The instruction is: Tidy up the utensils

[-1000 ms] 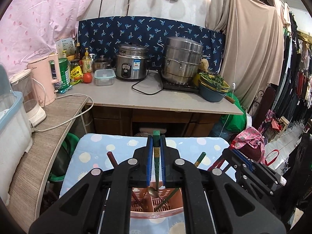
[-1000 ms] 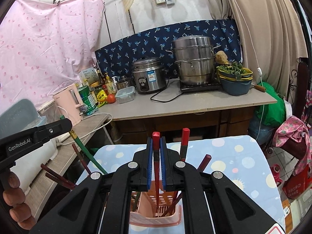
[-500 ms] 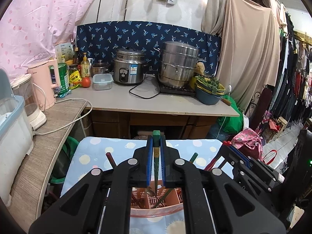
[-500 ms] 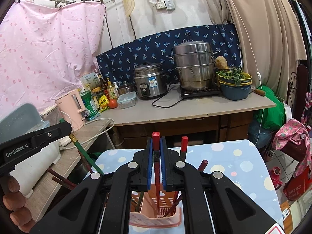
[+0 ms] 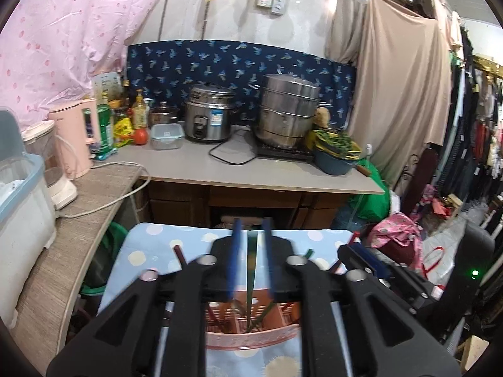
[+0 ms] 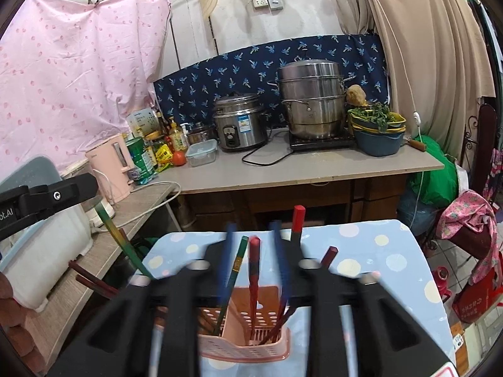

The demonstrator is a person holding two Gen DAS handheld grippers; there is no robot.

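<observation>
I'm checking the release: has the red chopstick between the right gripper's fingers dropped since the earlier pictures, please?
Yes. The red chopstick has sunk: its tip now sits below the fingertips and deeper in the pink basket, as the jaws are opening.

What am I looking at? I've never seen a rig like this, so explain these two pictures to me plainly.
There is no robot. A person holds a black two-finger gripper in each hand, and a camera on each looks along its fingers. One picture comes from the left gripper, the other from the right gripper. Below them, a pink basket of chopsticks stands on a table covered in blue spotted cloth. Both grippers' jaws are opening. A green chopstick stands unpinched between the left ones, a red chopstick between the right ones, and both reach down into the basket.
</observation>
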